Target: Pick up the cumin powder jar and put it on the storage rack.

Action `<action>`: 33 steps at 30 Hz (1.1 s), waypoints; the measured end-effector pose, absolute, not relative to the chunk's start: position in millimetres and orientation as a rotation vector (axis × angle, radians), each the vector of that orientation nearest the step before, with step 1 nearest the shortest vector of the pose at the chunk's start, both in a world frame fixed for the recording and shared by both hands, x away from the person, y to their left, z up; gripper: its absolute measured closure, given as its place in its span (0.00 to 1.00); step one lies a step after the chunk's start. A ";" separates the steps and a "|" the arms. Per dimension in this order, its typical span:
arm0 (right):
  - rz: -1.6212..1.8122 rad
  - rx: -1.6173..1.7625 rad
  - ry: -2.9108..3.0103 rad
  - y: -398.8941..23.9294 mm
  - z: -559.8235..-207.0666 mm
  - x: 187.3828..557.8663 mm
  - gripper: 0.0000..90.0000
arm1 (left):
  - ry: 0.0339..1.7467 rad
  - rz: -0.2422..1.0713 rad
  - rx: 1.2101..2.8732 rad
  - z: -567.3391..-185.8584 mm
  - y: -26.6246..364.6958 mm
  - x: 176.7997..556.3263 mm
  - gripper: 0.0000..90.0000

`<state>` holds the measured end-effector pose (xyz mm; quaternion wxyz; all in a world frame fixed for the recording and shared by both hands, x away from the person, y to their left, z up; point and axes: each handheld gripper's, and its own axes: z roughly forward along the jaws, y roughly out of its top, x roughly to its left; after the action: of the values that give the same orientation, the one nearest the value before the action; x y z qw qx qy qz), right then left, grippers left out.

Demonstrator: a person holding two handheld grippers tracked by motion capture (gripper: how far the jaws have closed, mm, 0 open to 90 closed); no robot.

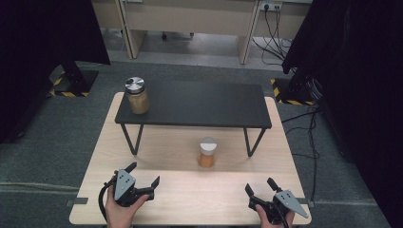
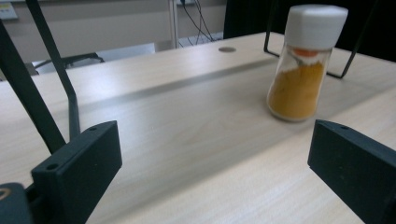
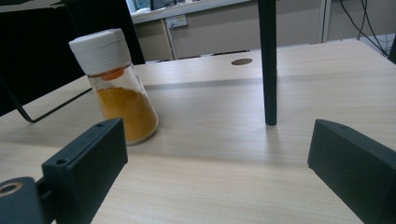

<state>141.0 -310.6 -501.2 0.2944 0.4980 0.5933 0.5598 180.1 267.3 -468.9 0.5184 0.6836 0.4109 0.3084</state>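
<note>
A: Left gripper nearest, low at the table's near edge, jaws wide apart, nothing in them. Spice jar sits ahead of it and off to its right, well apart, upright on the wood.

B: Right gripper?

A: Same: jaws spread, empty. Jar is ahead and to its left, so it stands between the two, nearer the shelf than either hand.

B: Risks?

A: Jar is tall, narrow at the cap, wider at the base. I'd guess a high pinch on the cap tips it or lets it slip; a jaw clipping the side on approach knocks it over. Aim for the glass body.

B: Obstructions?

A: Shelf leg stands just ahead of the right gripper, to the jar's right. Shelf top overhangs close behind the jar, so a steep lift could hit it. Second jar, metal lid, sits on the shelf's far left end, clear of the path.
</note>
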 end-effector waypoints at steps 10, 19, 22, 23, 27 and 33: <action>1.486 1.307 1.587 -308.9 -499.8 140.5 0.06 | 1.039 0.719 1.652 -480.9 271.2 176.9 0.03; 1.477 1.290 1.618 -303.2 -499.3 142.1 0.06 | 1.090 0.692 1.660 -489.2 275.6 179.1 0.03; 1.475 1.287 1.619 -303.3 -499.2 141.8 0.06 | 1.100 0.688 1.659 -490.9 276.3 180.2 0.03; 1.475 1.287 1.619 -303.3 -499.2 141.8 0.06 | 1.100 0.688 1.659 -490.9 276.3 180.2 0.03; 1.475 1.290 1.618 -303.9 -499.7 141.4 0.06 | 1.097 0.696 1.647 -488.9 277.4 179.9 0.03; 1.473 1.297 1.615 -304.2 -500.3 138.7 0.06 | 1.087 0.698 1.643 -489.1 276.1 180.5 0.03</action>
<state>138.7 -304.2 -500.3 0.2957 0.4875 0.6070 0.5536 180.5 276.1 -489.1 0.5020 0.6798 0.4499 0.2888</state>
